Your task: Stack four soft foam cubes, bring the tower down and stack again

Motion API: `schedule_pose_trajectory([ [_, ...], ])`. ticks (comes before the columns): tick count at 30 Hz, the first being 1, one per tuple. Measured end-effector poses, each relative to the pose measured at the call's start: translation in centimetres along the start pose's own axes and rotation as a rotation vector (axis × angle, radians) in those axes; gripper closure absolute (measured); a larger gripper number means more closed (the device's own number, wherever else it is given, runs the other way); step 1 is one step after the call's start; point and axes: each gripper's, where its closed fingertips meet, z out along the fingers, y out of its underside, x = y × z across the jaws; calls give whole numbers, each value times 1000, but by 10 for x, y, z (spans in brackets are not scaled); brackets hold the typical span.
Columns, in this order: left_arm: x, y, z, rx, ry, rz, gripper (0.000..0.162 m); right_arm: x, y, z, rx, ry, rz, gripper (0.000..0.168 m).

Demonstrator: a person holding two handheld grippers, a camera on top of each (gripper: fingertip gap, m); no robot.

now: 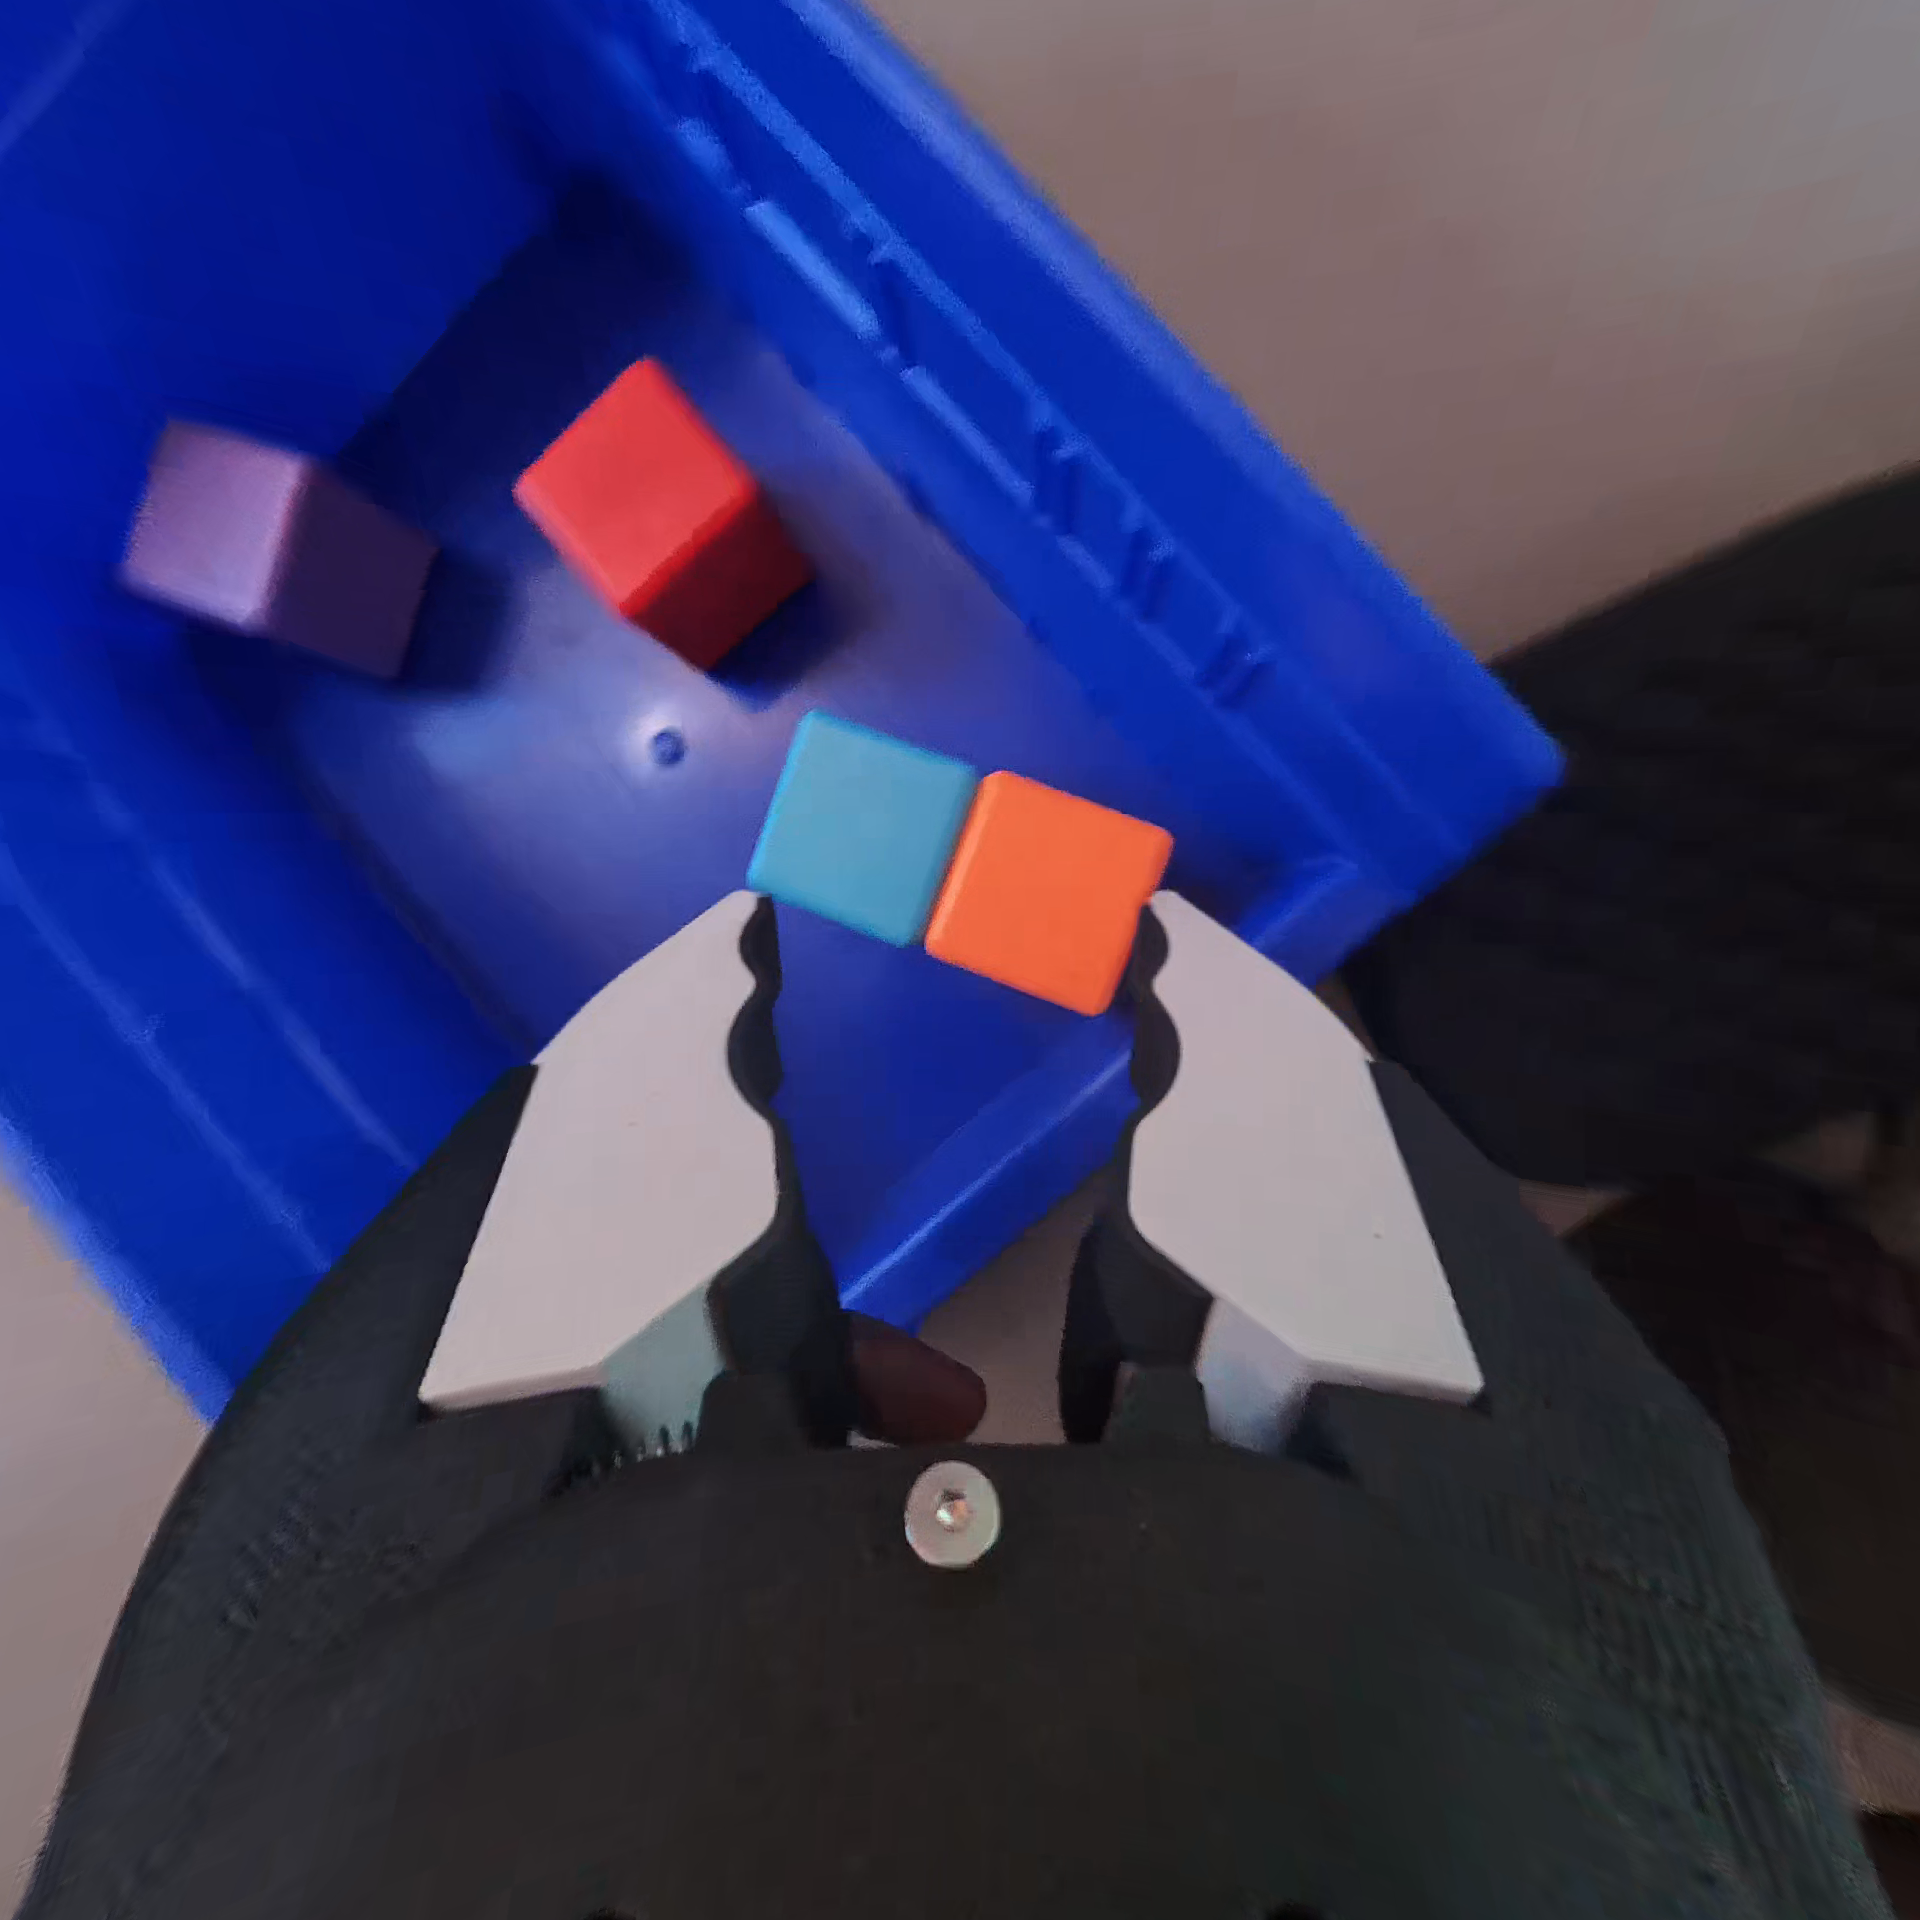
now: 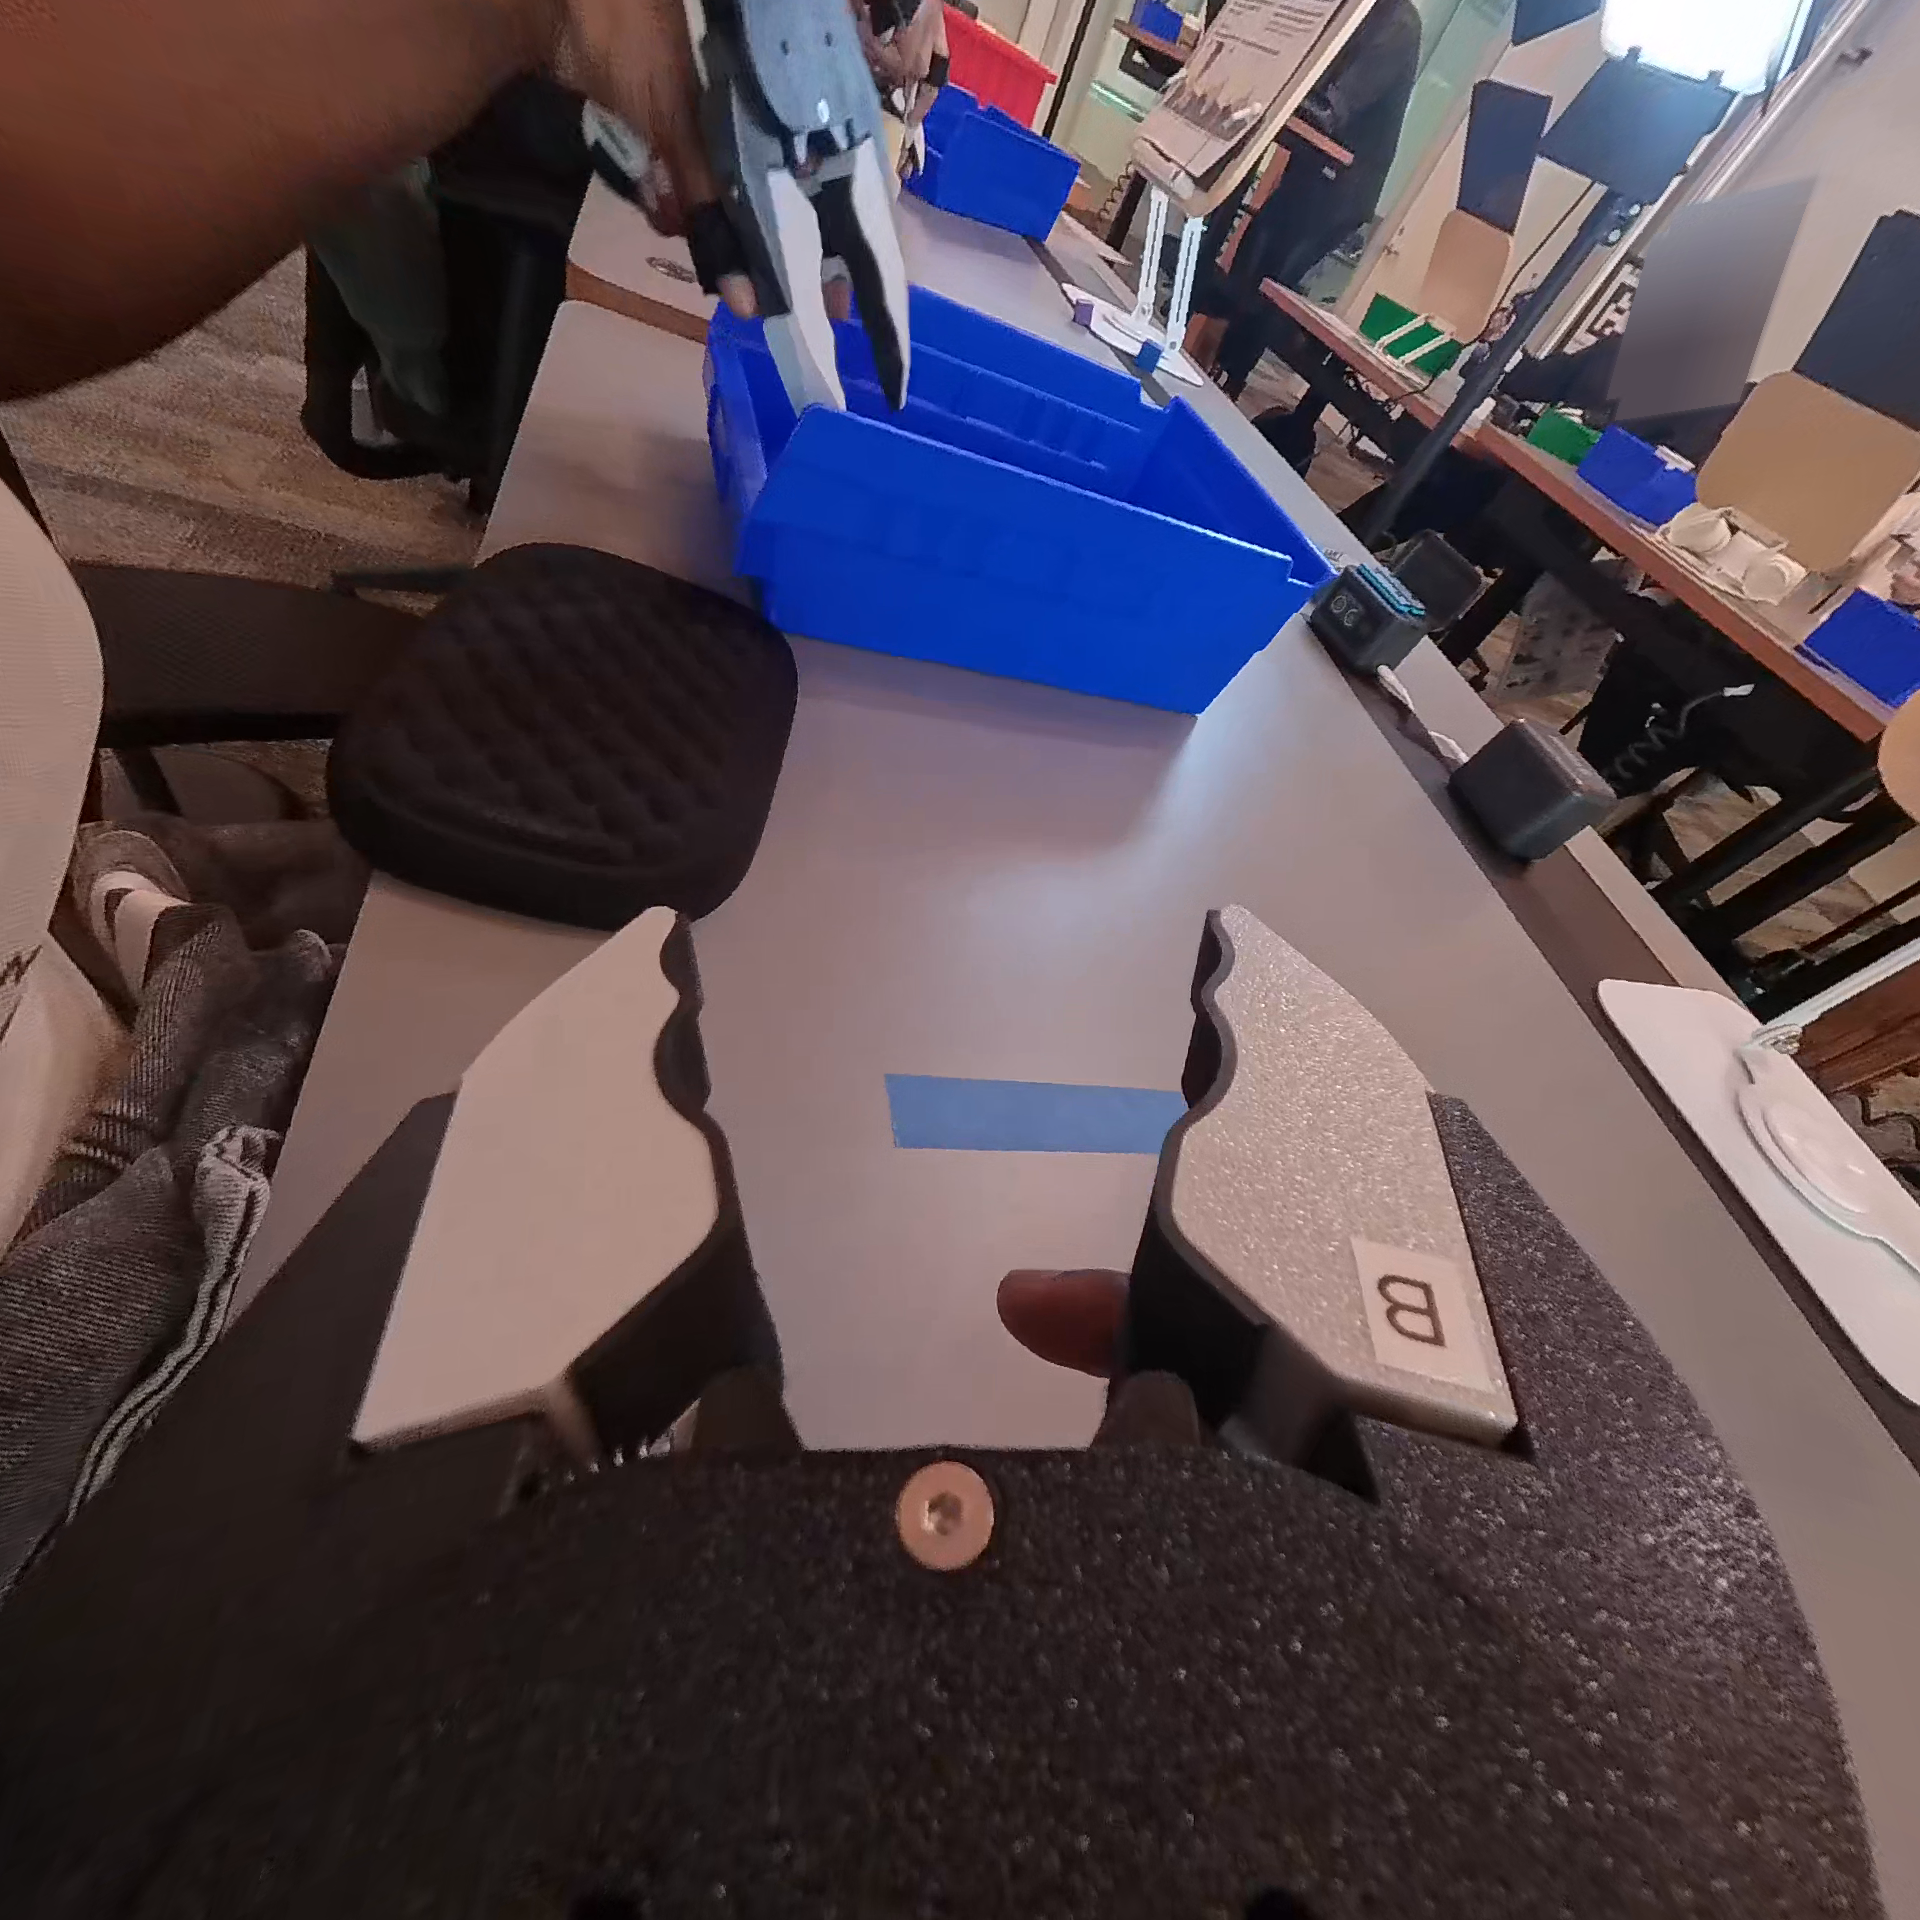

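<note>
- Left gripper (image 1: 951, 904) hangs above the blue bin (image 1: 1039, 436), jaws spread wide, gripping nothing.
- Teal cube (image 1: 862, 826) and orange cube (image 1: 1044, 888) sit touching side by side on the bin floor, just beyond the fingertips.
- Red cube (image 1: 660, 509) and purple cube (image 1: 270, 545) lie separate, farther in.
- Right gripper (image 2: 940, 971) over the grey table (image 2: 966, 831), jaws apart, empty; blue tape strip (image 2: 1029, 1114) between the fingers.
- Black padded case (image 2: 566, 727) beside the bin.

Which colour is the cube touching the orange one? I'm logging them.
Teal blue cube, clearest in the left wrist view.
</note>
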Motion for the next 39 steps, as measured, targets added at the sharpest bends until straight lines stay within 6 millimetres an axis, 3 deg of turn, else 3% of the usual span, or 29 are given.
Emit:
schedule_pose_trajectory([
  [2,3,-4,6,-14,88,111,79,-1,3,1,-12,0,0,77],
  [5,6,5,23,-142,156,187,62,-1,4,2,-14,5,8,77],
  [11,2,17,56,-242,212,163,59,-2,6,-1,-38,6,-4,78],
  [14,-1,17,57,-200,202,166,59,0,7,-2,-45,13,-7,78],
  [16,-12,8,53,-82,101,125,59,2,3,0,-31,15,-3,78],
  [18,-24,-16,36,157,35,-37,59,1,-6,6,10,11,12,79],
  [20,-39,-47,3,490,-29,-256,60,1,-21,18,79,21,27,79],
  [21,-37,-63,-19,662,7,-360,60,3,-30,26,120,43,25,78],
  [24,4,-110,-92,1154,333,-563,60,15,-55,51,208,190,-32,75],
  [26,49,-131,-116,1285,617,-588,60,24,-75,62,257,313,-134,80],
  [29,103,-153,-109,1231,821,-548,60,21,-113,68,372,399,-354,97],
  [32,138,-163,-93,1112,890,-487,60,7,-135,76,413,315,-505,96],
  [35,156,-166,-80,1014,899,-427,60,-2,-134,86,376,226,-617,91],
  [38,169,-166,-73,955,907,-373,60,-8,-129,88,387,194,-678,118],
  [39,172,-165,-74,948,904,-330,60,-10,-129,86,413,181,-641,119],
])
